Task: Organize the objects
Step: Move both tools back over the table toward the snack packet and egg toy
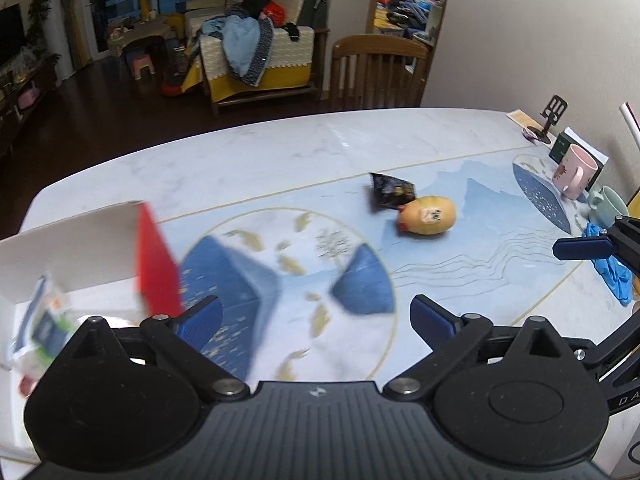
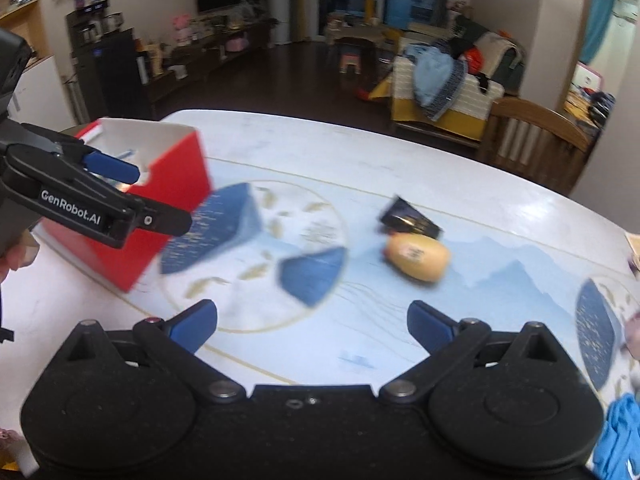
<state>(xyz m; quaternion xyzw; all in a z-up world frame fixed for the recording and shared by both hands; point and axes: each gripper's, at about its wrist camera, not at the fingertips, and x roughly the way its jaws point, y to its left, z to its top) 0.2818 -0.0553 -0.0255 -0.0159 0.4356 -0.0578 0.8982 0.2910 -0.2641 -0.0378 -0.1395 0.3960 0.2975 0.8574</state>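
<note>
My left gripper and right gripper: jaws wide, empty. Mid-bench: yellow oval toy, small printed label, touching a dark crumpled packet.

Black grippers, blue fingers

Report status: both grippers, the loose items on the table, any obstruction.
Left gripper open, empty. Right gripper open, empty. Yellow oval toy and black snack packet loose on table, outside red box. Path clear.
</note>
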